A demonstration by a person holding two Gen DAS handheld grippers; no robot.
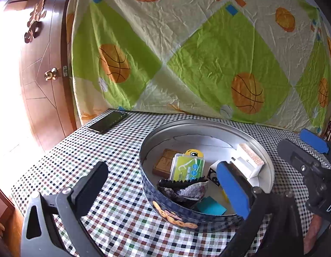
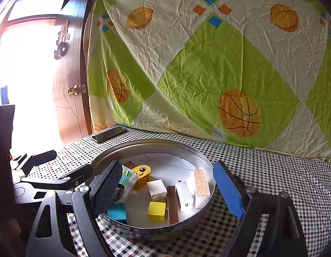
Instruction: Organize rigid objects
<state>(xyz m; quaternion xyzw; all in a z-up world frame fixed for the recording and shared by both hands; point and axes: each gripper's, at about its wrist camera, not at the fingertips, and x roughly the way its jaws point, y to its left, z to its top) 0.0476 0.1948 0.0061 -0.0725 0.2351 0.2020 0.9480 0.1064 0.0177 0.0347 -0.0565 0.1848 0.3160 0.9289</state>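
I have both tongs over the checkered counter [image 1: 114, 184], with the round cookie tin [image 2: 157, 144] between them. My left tongs [image 1: 165, 190] are spread wide and grip nothing; the blue-padded finger sits over the tin's near-right rim, the black one stands over the cloth to the tin's left. My right tongs [image 2: 169, 190] are likewise released and hold nothing, their fingers straddling the tin: black finger over its left wall, blue finger just outside the right rim.

Tin contents, right wrist view:
- yellow block with a smiling face [image 2: 142, 171], toward the back left
- white stud block [image 2: 157, 189], near the centre
- yellow cube [image 2: 157, 211], in front of the white block
- brown bar [image 2: 172, 205], lying lengthwise, just right of the cube
- white charger-like piece [image 2: 184, 196], beside the bar
- long white block with a speckled orange top [image 2: 201, 185], against the right wall
- teal block [image 2: 116, 213], at the near-left wall

Left wrist view adds:
- green floss-pick case [image 1: 187, 169], tilted, near the middle
- brown square tile [image 1: 163, 163], to its left
- black hair clip [image 1: 182, 182] over a grey shell-like piece [image 1: 187, 192], at the near wall

A dark phone [image 1: 107, 121] lies flat at the counter's far left corner, well apart from the tin. A basketball-print sheet [image 2: 208, 75] hangs behind the counter; a wooden door [image 1: 43, 85] stands at left.
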